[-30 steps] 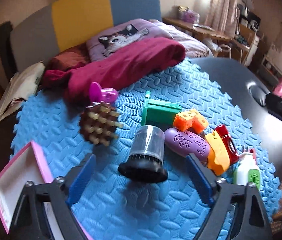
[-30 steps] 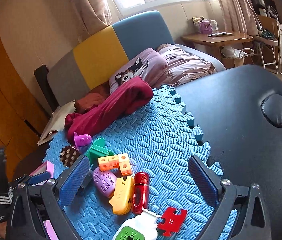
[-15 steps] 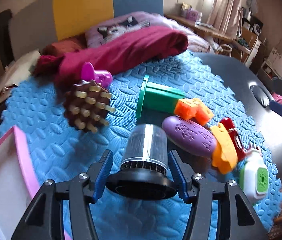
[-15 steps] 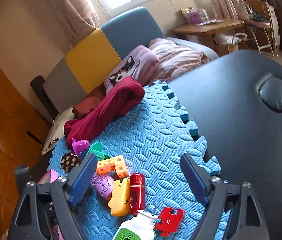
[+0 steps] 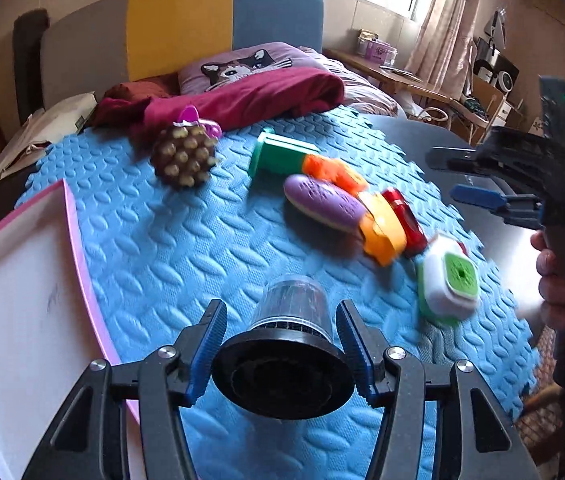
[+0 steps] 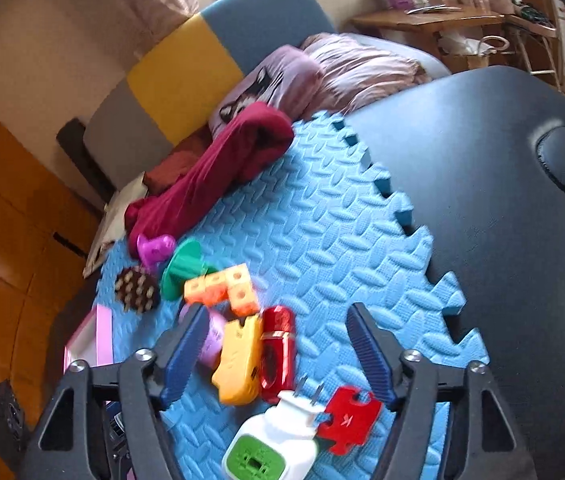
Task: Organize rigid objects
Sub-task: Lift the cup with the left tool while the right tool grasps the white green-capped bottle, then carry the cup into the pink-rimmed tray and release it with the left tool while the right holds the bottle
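Observation:
My left gripper (image 5: 282, 344) is shut on a clear cup with a black base (image 5: 288, 344) and holds it above the blue foam mat (image 5: 170, 248), beside a pink-rimmed white tray (image 5: 14, 280). On the mat lie a brown spiky ball (image 5: 183, 156), a green block (image 5: 280, 155), orange cubes (image 5: 332, 170), a purple oval (image 5: 322, 203), a yellow piece (image 5: 382, 232), a red canister (image 5: 404, 216) and a white-green plug (image 5: 448, 280). My right gripper (image 6: 278, 344) is open and empty above the yellow piece (image 6: 238, 360), red canister (image 6: 278, 348) and plug (image 6: 272, 436).
A red puzzle piece (image 6: 348, 418) lies by the plug. A maroon cloth (image 5: 242, 100) and cat pillow (image 5: 242, 66) lie at the mat's far edge. A dark padded table (image 6: 502, 220) extends right of the mat. A purple toy (image 5: 198, 120) sits behind the spiky ball.
My left gripper closed on the cup, lifted it and drew it back toward the tray side. My right gripper shifted forward over the yellow piece and red canister, still open.

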`<state>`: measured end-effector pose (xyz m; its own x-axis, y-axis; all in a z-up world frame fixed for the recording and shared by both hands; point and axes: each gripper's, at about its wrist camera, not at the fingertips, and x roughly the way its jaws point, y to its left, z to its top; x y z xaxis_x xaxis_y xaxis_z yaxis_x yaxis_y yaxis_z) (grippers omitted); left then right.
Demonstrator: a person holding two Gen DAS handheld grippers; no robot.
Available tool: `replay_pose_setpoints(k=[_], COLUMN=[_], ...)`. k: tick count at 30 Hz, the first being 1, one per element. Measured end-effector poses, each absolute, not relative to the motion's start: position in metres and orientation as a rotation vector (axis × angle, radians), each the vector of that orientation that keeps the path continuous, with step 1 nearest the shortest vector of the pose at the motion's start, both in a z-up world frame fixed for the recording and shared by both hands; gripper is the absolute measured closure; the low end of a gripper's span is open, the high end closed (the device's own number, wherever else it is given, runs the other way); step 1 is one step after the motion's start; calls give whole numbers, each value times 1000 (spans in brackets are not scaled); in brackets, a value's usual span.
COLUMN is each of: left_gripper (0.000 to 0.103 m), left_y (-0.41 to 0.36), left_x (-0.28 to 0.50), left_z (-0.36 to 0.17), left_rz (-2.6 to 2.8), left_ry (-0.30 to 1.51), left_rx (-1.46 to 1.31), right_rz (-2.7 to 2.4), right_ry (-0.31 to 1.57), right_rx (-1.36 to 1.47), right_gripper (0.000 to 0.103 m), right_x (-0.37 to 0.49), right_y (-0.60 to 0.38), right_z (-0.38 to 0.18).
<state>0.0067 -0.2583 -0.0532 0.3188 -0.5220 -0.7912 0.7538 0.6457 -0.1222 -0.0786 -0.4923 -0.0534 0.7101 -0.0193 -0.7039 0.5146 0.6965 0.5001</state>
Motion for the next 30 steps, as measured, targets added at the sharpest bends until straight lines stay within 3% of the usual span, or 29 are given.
replay_pose_setpoints(k=[12, 18, 24, 30], left_gripper=[45, 45, 45, 45], left_y=[-249, -246, -234, -217], left_x=[-26, -31, -38, -35], left_z=[-70, -70, -66, -50], left_rz=[-882, -894, -918, -947], left_ry=[905, 897, 899, 884], left_rx=[329, 325, 271, 184], right_rz=[-324, -295, -207, -234], right_ry=[897, 890, 945, 944], right_rx=[533, 488, 657, 605], right_gripper=[39, 40, 39, 39], right_x=[-97, -94, -90, -90], right_y=[-416, -408, -419, -412], right_z=[-71, -75, -93, -91])
